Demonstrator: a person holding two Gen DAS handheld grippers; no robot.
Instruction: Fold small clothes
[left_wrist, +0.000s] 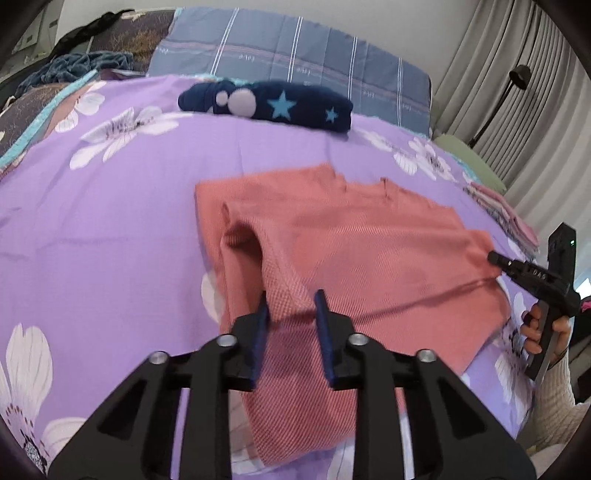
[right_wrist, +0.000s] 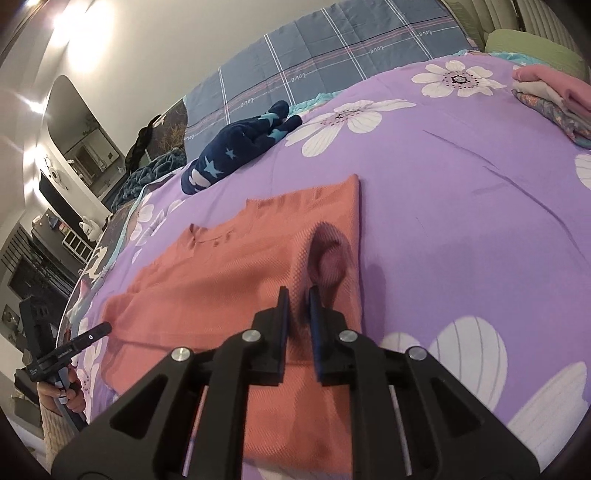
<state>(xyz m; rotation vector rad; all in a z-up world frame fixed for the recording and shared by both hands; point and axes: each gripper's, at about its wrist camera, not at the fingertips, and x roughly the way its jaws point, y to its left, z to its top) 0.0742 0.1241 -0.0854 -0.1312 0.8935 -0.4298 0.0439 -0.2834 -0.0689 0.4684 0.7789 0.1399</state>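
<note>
A salmon-pink knit top (left_wrist: 369, 251) lies flat on the purple flowered bedspread (left_wrist: 110, 229), with both sleeves folded inward over its body. My left gripper (left_wrist: 291, 306) stands open low over the folded left side, a strip of the cloth lying between and under its blue pads. In the right wrist view the same top (right_wrist: 221, 280) shows with my right gripper (right_wrist: 297, 302) over its folded right side. That gripper's jaws are a narrow gap apart, with the cloth flat beneath. Each gripper also shows from the side at the top's outer edge: the right gripper (left_wrist: 495, 258), the left gripper (right_wrist: 103, 328).
A rolled navy garment with blue stars (left_wrist: 269, 105) lies beyond the top, in front of a blue plaid pillow (left_wrist: 295, 48). A stack of folded clothes (right_wrist: 554, 99) sits at the bed's far right by a green pillow (right_wrist: 528, 48). A person's hand (left_wrist: 535, 332) holds the right gripper's handle.
</note>
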